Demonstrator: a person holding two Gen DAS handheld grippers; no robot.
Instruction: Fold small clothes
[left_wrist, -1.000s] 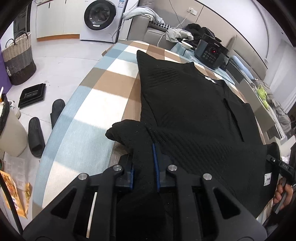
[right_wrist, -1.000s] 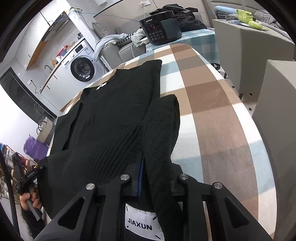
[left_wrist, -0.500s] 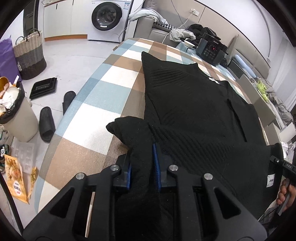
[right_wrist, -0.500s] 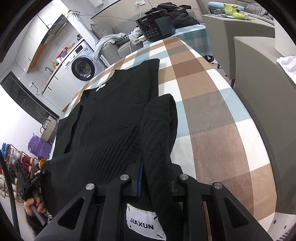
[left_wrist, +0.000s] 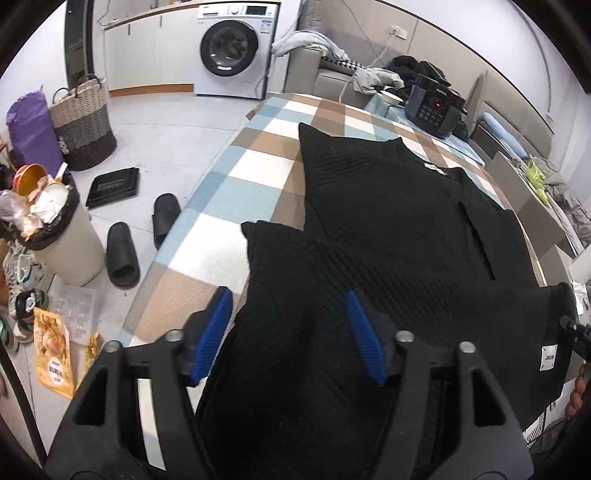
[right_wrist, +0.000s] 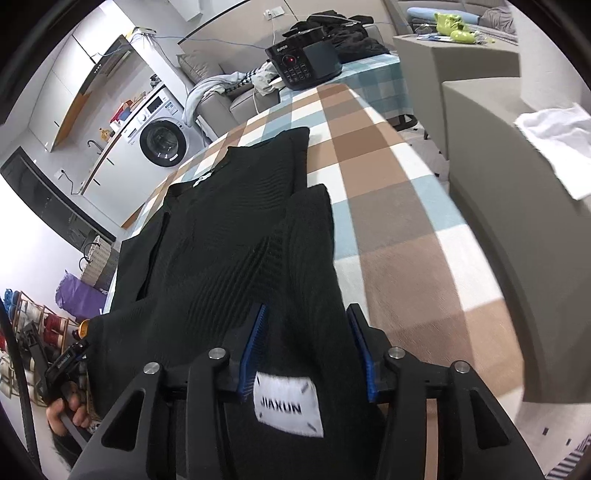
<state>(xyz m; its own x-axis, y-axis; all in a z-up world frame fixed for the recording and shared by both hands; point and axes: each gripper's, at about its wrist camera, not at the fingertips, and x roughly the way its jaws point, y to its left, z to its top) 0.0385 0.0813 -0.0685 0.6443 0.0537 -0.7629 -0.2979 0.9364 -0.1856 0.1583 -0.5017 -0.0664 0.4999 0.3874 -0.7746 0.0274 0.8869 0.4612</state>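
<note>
While the black sweater (left_wrist: 388, 221) is lying on the checked table (left_wrist: 258, 177), both the left gripper (left_wrist: 291, 332) and right gripper (right_wrist: 306, 350) are opening off its hem, so withdrawing straight back is keeping the fold flat.

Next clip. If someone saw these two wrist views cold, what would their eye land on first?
The black knit sweater spread across the checked tablecloth fills both views. Next, the blue pads of the left gripper and the right gripper: both have just been opening, with sweater fabric between but no longer pinched. The white JIAXUN label sits right at the right gripper.
</note>
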